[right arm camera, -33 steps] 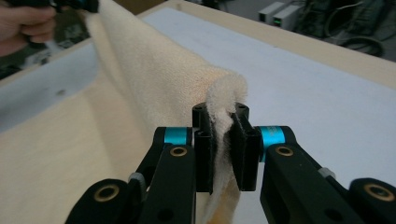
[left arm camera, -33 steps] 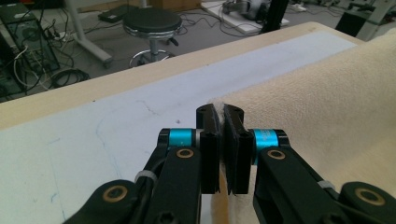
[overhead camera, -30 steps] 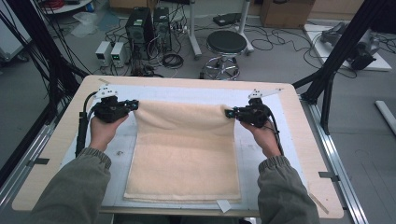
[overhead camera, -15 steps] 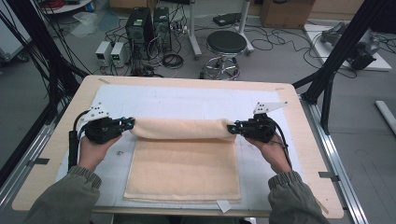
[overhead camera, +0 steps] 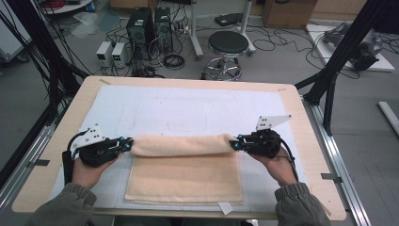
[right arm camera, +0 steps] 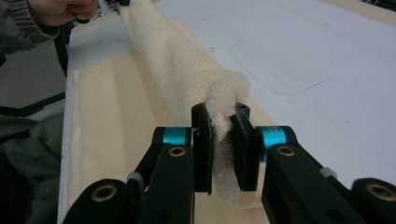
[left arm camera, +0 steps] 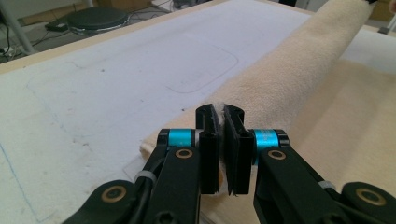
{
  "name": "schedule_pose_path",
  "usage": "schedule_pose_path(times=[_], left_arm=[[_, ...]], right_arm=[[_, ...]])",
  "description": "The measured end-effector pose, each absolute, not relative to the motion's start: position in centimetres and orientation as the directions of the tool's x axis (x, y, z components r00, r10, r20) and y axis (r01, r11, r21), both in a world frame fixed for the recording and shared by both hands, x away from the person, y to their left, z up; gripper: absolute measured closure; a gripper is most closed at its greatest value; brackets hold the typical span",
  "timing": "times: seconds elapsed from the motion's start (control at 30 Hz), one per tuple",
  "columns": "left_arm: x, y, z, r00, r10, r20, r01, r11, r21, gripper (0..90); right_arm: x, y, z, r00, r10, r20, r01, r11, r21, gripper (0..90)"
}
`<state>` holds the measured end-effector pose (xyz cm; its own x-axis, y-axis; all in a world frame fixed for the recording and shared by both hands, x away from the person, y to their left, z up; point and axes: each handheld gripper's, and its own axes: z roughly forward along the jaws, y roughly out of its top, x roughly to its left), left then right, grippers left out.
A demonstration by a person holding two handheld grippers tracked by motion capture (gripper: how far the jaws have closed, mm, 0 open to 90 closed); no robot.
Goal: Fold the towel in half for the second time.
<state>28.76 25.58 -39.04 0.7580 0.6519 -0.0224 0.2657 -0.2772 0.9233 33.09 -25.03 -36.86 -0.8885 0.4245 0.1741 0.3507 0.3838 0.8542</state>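
Both tongs, left gripper [overhead camera: 126, 145] & right gripper [overhead camera: 234, 143], pinch the towel [overhead camera: 183, 176] corners tight. Far edge is folded over, hanging mid-table above the flat half. I should keep hands level, pull toward me, match edges w/ near edge.

Hidden and cropped parts, towel fold on tabletop

The towel [overhead camera: 183, 176] corners sat buried between each gripper's jaws; its lifted fold covered the layer beneath in the high view. Both forearms were cut off by the bottom edge, and the small white tag [overhead camera: 225, 207] at the tabletop's near edge was too small to identify.
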Motion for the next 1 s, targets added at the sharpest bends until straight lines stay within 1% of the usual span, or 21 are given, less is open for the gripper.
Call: schedule_pose_path(times=[0.13,0.27,0.37,0.53,0.67,0.77,0.87,0.93,1.0], left_arm=[[27.5,25.5,-39.4,0.777,0.628,-0.027,0.259,-0.28,0.925,84.8],[26.2,25.5,-40.0,0.798,0.602,-0.023,0.26,-0.309,0.915,84.7],[25.6,25.6,-40.5,0.812,0.583,-0.028,0.27,-0.332,0.904,84.7],[24.5,25.8,-41.6,0.828,0.559,-0.052,0.298,-0.359,0.885,84.7],[23.9,26.0,-42.0,0.837,0.544,-0.062,0.306,-0.372,0.876,84.6],[23.5,26.1,-42.3,0.84,0.537,-0.071,0.312,-0.372,0.874,84.5],[23.1,26.2,-42.5,0.848,0.521,-0.091,0.326,-0.38,0.866,84.0],[22.9,26.4,-42.7,0.856,0.505,-0.11,0.335,-0.381,0.861,81.3],[22.7,26.5,-42.6,0.862,0.495,-0.114,0.334,-0.383,0.861,72.2]], right_arm=[[31.6,-25.4,-38.0,-0.888,0.424,0.18,0.359,0.391,0.847,79.8],[30.4,-25.6,-39.2,-0.89,0.418,0.182,0.36,0.399,0.844,79.7],[29.8,-25.5,-40.0,-0.891,0.41,0.193,0.37,0.413,0.832,79.4],[28.8,-25.3,-41.4,-0.902,0.392,0.182,0.364,0.46,0.81,78.3],[28.3,-25.5,-42.1,-0.899,0.39,0.201,0.378,0.456,0.806,77.6],[27.9,-25.7,-42.2,-0.903,0.381,0.197,0.37,0.459,0.808,77.3],[27.3,-26.0,-42.3,-0.904,0.378,0.199,0.371,0.468,0.802,73.9],[26.9,-26.2,-42.4,-0.906,0.371,0.205,0.373,0.467,0.802,70.5],[26.6,-26.3,-42.2,-0.908,0.367,0.2,0.366,0.469,0.804,66.4]])
